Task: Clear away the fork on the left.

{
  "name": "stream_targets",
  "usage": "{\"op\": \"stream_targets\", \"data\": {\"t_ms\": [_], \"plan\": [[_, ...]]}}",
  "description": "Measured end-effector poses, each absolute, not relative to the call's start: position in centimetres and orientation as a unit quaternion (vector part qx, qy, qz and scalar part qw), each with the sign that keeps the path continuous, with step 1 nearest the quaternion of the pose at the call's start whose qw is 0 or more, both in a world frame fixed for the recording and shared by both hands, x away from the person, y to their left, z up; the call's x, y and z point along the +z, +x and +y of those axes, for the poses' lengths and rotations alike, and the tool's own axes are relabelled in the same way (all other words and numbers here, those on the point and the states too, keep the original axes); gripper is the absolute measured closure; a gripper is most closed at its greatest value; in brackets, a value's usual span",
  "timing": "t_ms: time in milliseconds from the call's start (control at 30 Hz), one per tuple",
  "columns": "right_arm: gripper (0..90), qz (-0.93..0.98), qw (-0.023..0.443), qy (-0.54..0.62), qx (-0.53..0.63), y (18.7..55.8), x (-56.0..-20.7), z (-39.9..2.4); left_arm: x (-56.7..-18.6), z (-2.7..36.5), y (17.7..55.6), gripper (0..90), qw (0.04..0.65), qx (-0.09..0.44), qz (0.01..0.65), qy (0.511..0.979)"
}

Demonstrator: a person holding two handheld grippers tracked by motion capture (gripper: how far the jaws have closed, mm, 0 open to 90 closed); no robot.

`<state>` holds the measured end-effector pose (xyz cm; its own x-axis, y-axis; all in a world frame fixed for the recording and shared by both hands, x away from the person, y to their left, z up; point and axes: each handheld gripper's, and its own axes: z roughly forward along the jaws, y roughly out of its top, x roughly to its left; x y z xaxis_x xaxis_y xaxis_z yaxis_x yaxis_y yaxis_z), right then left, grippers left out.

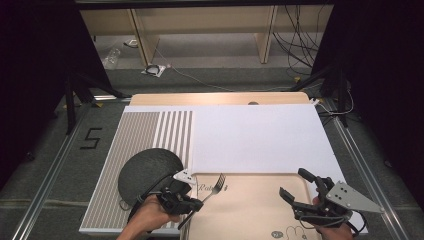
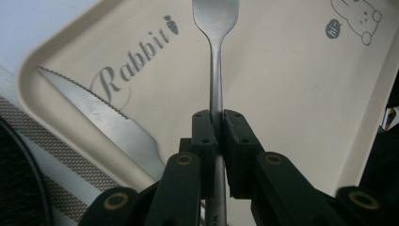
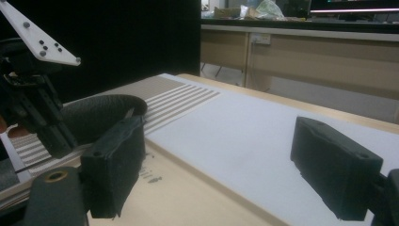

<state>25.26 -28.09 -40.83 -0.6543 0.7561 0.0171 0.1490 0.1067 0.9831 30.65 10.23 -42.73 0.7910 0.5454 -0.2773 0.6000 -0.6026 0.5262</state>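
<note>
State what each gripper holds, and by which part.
The left gripper clamps the fork by its handle. The right gripper stands open, holding nothing.

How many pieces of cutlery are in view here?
2: a fork clamped in the left claw over the tray, and a knife lying along the tray's edge.

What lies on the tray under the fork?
Under the fork is bare tray; a knife lies near its edge. The left gripper hides the knife's handle end.
</note>
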Motion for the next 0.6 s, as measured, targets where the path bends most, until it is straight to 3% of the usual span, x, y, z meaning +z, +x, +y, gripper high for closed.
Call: {"op": "stream_targets", "data": {"t_ms": [600], "plan": [[19.3,0.698,0.260,0.324,0.583,25.2,-40.8,-28.1,-43.6,7.6,29.0,83.2,0.290,-0.084,0.290,0.908]]}}
